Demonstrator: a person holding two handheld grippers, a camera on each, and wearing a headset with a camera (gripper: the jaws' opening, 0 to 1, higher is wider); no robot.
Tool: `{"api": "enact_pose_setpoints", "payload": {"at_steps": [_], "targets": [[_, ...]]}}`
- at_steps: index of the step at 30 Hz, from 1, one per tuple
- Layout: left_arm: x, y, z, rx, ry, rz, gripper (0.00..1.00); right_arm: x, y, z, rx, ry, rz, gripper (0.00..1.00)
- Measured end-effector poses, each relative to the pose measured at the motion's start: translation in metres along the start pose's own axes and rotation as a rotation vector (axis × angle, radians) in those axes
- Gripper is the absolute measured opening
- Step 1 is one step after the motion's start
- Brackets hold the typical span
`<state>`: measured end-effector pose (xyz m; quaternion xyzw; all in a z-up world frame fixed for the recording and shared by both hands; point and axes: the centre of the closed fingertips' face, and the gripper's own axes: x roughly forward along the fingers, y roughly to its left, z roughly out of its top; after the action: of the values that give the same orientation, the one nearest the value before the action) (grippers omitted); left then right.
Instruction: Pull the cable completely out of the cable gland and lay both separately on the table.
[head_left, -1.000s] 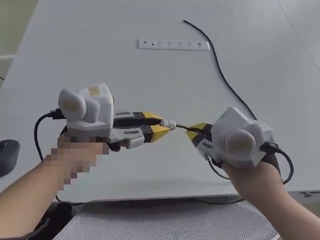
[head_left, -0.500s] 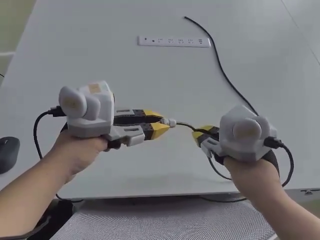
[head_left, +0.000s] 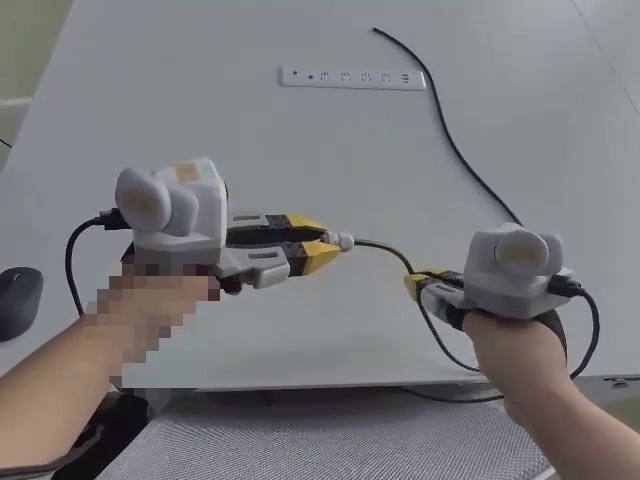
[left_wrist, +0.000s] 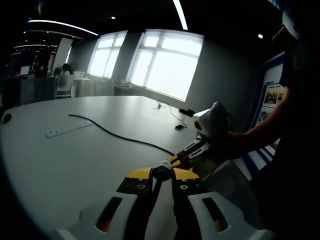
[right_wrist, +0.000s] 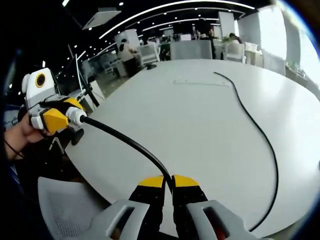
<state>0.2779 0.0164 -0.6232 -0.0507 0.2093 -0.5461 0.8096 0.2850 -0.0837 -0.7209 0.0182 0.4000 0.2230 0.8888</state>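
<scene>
Low on the right of the head view, your right claw (head_left: 418, 285) pinches the black cable (head_left: 385, 248). The cable runs up and left to the white cable gland (head_left: 341, 241), pinched in your left claw (head_left: 326, 247) at the middle. Both hang over the bench (head_left: 250, 140). Pull along that line, rightward. No writing can be read.

Small whitish cable gland (head_left: 341, 241), pinched between the yellow fingers (head_left: 310, 262) of the left gripper (head_left: 325, 247), aloft over the desk (head_left: 300, 150), lying roughly level. Thin black cable (head_left: 385, 247) seated in its outer end, arcing down rightward into the clamped right gripper (head_left: 414, 283). Not pulled free.
</scene>
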Motion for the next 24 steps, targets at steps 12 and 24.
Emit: {"api": "enact_pose_setpoints", "payload": {"at_steps": [12, 24], "targets": [[-0.003, 0.001, 0.0, -0.019, -0.001, 0.006, 0.15, -0.004, 0.002, 0.002, -0.034, -0.021, 0.002, 0.01], [-0.005, 0.002, 0.001, -0.018, -0.006, 0.017, 0.15, -0.01, 0.011, 0.012, -0.135, -0.061, 0.019, 0.09]]}}
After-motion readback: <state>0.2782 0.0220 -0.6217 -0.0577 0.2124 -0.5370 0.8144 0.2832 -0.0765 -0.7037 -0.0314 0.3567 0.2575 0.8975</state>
